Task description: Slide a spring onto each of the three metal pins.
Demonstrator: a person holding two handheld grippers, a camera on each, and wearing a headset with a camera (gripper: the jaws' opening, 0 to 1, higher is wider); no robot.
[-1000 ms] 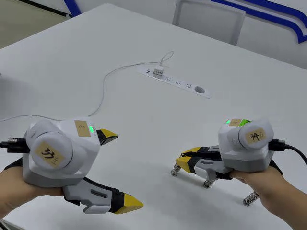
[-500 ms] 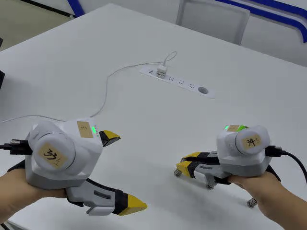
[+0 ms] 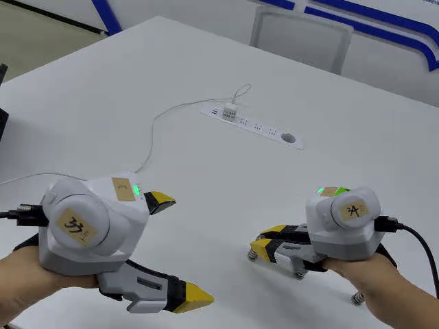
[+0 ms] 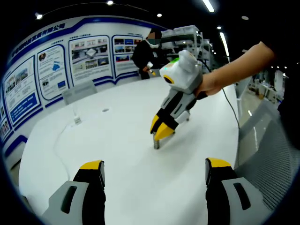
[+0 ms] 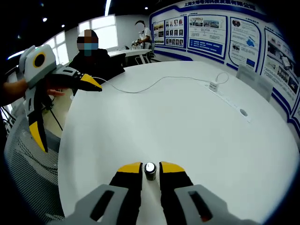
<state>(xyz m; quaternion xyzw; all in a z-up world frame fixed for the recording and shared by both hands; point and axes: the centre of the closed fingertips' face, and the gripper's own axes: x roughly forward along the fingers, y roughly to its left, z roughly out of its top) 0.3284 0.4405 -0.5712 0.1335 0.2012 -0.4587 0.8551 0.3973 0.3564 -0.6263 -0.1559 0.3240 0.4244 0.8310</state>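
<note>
Right tool (image 5: pixel 150 167) low over white worktop (image 3: pixel 206 89), jaws almost together, yellow tips pinching the top of a small upright silver coil spring (image 3: pixel 252 255) whose foot rests on the worktop. Second spring (image 3: pixel 300 275) sits under the tool body. Third spring (image 3: pixel 357 298) stands by the right hand, partly hidden. Left tool (image 4: pixel 155 164) has jaws spread wide, holds nothing, well apart from the springs. White power strip (image 3: pixel 254 125) lies further back.
</note>
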